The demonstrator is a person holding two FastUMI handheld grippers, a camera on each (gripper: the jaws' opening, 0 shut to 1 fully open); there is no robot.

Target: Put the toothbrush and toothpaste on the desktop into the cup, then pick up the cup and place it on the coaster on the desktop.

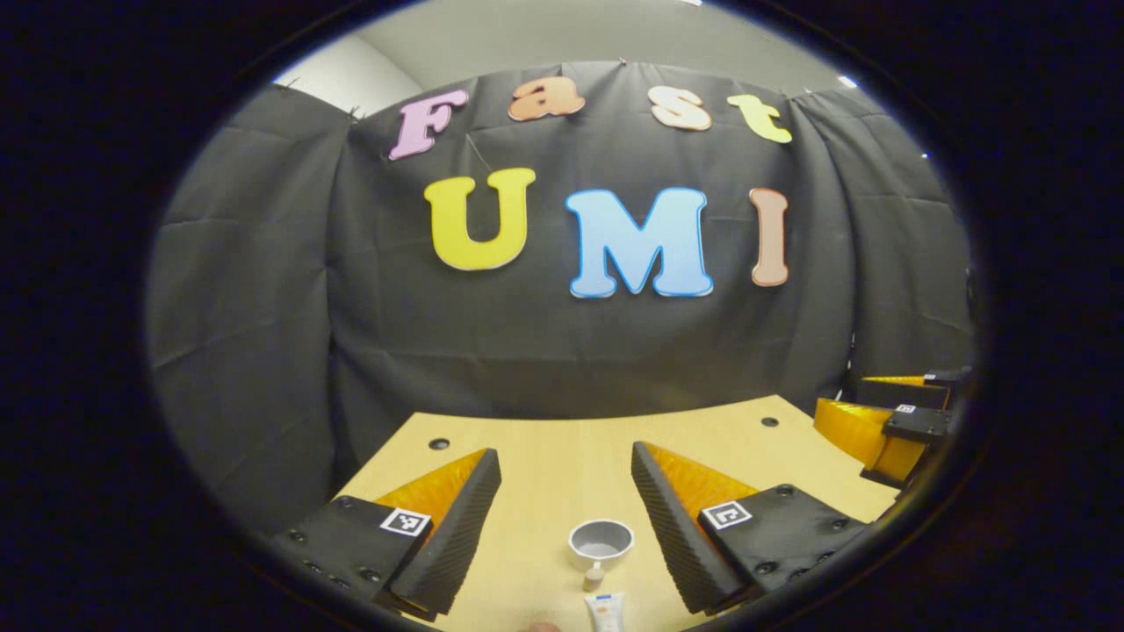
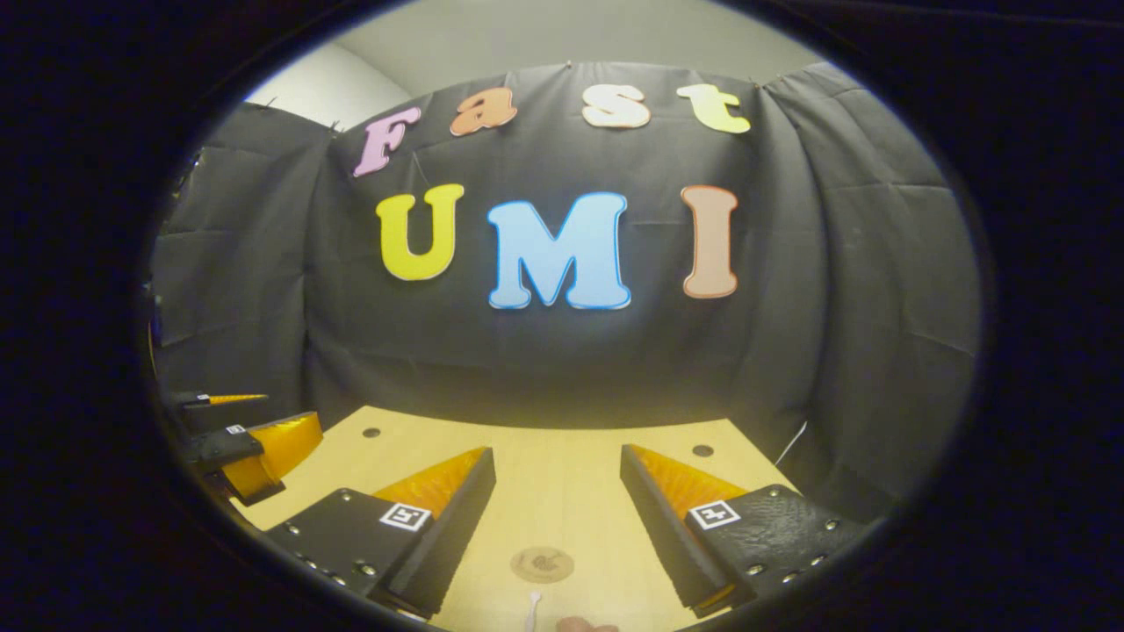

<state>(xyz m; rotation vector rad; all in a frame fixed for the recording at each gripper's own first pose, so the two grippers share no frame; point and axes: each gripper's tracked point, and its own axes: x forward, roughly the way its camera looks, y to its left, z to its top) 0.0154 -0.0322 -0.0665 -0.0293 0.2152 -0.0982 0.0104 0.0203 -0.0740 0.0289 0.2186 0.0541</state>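
Observation:
In the left gripper view a small grey cup (image 1: 601,539) stands upright on the wooden desktop (image 1: 562,474), between and below the fingers of my left gripper (image 1: 564,453), which is open and holds nothing. A white toothpaste tube (image 1: 604,607) lies just nearer than the cup, with its cap toward it. In the right gripper view a round brown coaster (image 2: 542,563) lies flat on the desktop below my right gripper (image 2: 555,451), also open and holding nothing. The pale tip of the toothbrush (image 2: 532,610) shows at the bottom edge, nearer than the coaster.
The black cloth wall closes off the desktop's far edge (image 2: 544,421). The right gripper (image 1: 841,395) hovers at the right of the left gripper view. The left gripper (image 2: 291,409) is at the left of the right gripper view. Small dark holes (image 1: 438,443) mark the far corners.

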